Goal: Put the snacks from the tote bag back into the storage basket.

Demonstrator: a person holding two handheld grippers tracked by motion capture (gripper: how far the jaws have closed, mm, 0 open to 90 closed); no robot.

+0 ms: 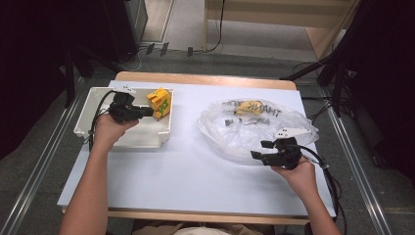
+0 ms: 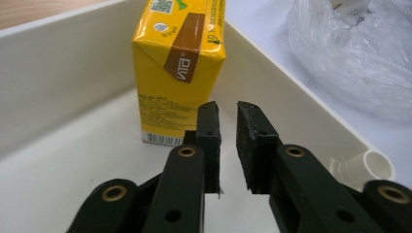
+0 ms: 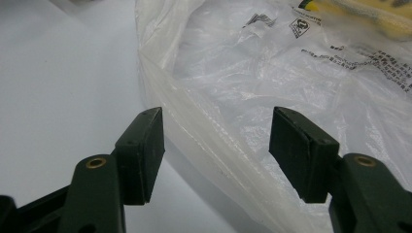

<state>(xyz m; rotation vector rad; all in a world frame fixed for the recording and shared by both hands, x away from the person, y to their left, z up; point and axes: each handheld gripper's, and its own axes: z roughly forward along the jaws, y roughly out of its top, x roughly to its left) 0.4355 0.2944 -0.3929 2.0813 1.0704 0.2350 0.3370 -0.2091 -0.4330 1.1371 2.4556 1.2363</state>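
Yellow carton upright in tray

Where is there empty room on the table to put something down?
Free: the white table between the tray and plastic bag, and along the near edge. Crowded: the tray's far corner, where the yellow carton stands.

Carton upright in tray, table's left; bag w/ packet inside, right.

Grey floor, metal rails — wooden furniture, dark equipment beyond.
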